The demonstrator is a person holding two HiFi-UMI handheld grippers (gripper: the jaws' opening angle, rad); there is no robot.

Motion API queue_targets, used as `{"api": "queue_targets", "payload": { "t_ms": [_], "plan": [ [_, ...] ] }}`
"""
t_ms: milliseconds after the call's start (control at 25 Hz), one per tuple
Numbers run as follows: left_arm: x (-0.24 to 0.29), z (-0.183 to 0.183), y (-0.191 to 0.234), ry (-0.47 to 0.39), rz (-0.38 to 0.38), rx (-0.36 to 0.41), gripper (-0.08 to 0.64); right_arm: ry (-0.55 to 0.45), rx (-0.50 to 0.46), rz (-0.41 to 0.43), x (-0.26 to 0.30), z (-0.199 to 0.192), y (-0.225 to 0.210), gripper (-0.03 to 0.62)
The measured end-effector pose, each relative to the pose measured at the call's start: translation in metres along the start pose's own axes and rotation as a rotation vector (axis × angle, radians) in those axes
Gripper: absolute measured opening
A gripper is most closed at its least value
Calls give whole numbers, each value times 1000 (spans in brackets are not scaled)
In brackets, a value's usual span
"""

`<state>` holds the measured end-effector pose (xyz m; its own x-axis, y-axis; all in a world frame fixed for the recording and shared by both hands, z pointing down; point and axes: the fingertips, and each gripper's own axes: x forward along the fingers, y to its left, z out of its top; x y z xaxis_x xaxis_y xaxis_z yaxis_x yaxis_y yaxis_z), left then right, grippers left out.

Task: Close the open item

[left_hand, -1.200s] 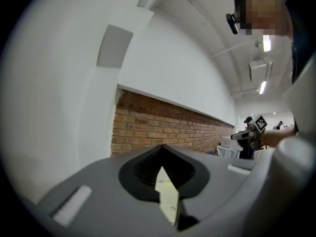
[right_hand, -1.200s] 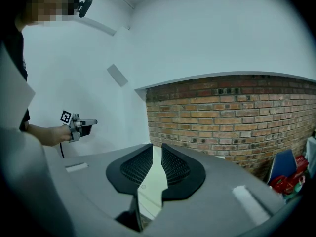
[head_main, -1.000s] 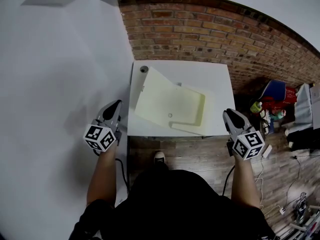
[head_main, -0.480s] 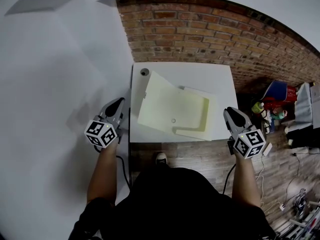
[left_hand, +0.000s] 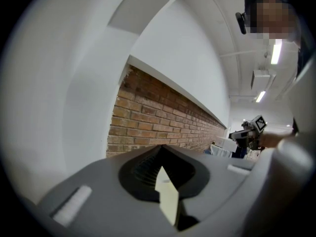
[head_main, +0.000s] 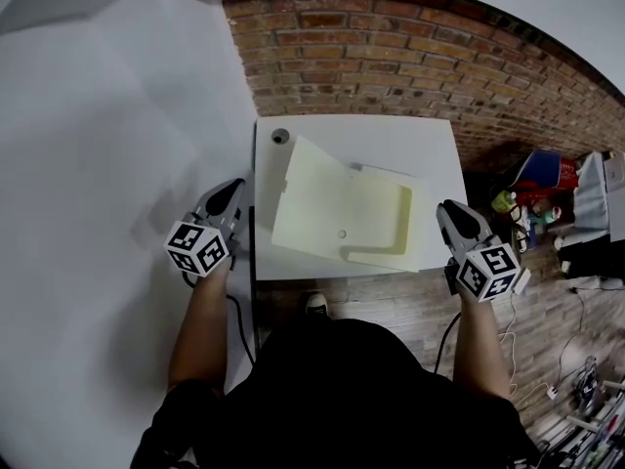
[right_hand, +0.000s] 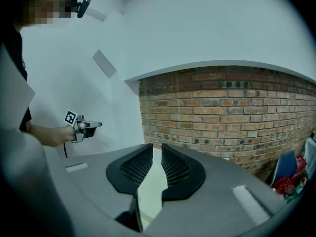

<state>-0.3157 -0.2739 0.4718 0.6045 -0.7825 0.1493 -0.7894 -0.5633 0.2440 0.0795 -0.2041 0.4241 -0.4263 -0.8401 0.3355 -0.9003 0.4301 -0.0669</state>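
Open item: cream case [head_main: 342, 213], centre of the head view, lying on the white table [head_main: 391, 140]; its broad left flap looks raised.
Left tongs: left gripper [head_main: 231, 188], just left of the table, clear of the case; tips meet, nothing held.
Right tongs: right gripper [head_main: 447, 207], at the table's right edge; jaws a narrow slit apart, empty.
Step in hand: approach. Best to catch the flap's free edge and fold it over the tray half, with the other tongs steadying the base.
Unclear: hinge line and any latch (steep overhead angle); the small round object [head_main: 280, 136] at the table's upper-left corner.
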Motion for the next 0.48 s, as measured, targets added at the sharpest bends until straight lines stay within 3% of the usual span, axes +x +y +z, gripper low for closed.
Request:
{"api": "queue_targets", "payload": {
  "t_ms": [480],
  "plan": [
    [9, -15, 19, 47, 7, 9, 3, -18, 39, -45, -13, -5, -1, 55]
  ]
}}
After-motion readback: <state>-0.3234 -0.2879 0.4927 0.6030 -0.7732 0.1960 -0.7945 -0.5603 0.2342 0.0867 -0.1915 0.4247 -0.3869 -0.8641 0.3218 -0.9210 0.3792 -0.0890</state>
